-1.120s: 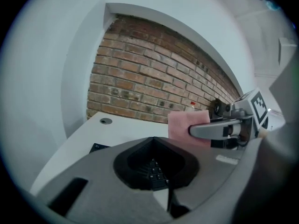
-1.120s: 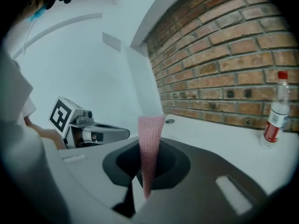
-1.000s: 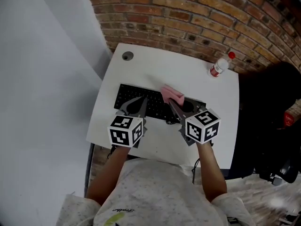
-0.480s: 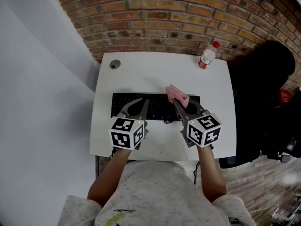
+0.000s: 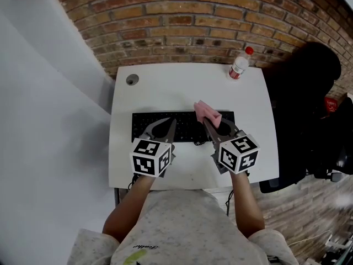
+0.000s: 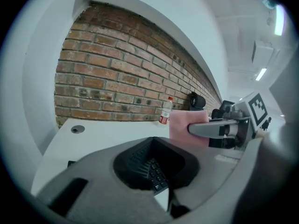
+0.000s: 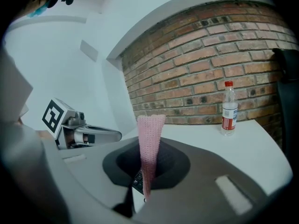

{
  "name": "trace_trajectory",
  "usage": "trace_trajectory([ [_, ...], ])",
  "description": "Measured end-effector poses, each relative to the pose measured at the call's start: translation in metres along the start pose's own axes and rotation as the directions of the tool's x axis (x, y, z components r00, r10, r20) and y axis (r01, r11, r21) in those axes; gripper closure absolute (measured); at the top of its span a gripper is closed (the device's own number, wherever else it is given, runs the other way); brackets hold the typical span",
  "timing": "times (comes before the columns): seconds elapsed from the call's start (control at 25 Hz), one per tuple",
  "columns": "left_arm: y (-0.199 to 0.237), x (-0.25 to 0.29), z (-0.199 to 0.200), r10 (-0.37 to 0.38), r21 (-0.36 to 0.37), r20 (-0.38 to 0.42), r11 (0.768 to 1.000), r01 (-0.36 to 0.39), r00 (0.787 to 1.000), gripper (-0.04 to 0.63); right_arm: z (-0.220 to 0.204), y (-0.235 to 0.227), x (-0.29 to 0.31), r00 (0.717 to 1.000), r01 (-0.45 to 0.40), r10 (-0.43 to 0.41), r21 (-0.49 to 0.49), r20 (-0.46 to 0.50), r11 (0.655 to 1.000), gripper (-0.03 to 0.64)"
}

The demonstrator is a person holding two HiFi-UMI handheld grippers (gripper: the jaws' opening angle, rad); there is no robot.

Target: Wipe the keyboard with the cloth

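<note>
Over the desk in the head view, the picture is swinging round and squaring up: the keyboard (image 5: 186,127) is now lying level across the white table (image 5: 165,90), where a second ago it was sitting skewed. The right gripper (image 5: 206,120) is clamping the pink cloth (image 5: 207,112) and is sitting a touch nearer the keyboard's right end than a second back, then barely moving over the last half second, so the wipe looks to be working along the right-hand keys with most of the board probably still to cover. The left gripper (image 5: 169,125) is keeping its jaws together on nothing, tips over the left-centre keys, likely steadying the board. Switching to the left gripper view, those jaws are meeting with only keys showing through the hollow behind them, and the cloth (image 6: 184,127) is hanging flat in the other gripper just beyond. Over to the right gripper view: the cloth (image 7: 149,148) is standing up as a narrow pink strip pinched between closed jaws, with keys just below it. As for the setting, the tabletop is looking smooth and bare apart from a cable grommet (image 5: 131,79) and a red-capped bottle (image 5: 239,65) at the back, a brick wall (image 5: 182,21) is running behind, and a dark bulky shape (image 5: 303,93) is sitting to the right.
</note>
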State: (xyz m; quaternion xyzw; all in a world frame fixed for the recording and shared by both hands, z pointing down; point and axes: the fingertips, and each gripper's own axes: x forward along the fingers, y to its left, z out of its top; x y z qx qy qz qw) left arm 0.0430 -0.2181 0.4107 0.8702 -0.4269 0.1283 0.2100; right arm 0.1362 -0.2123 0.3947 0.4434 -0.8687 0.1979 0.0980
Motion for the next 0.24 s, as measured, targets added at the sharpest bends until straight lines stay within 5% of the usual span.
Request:
trace_trajectory([
  [0.24,-0.0003,0.0037,0.0031,-0.017,0.004,-0.002,1.000,0.017,1.000,0.603,0.0014,-0.0015,0.0018,1.000,0.008,-0.008,0.006,0.000,1.000,0.592],
])
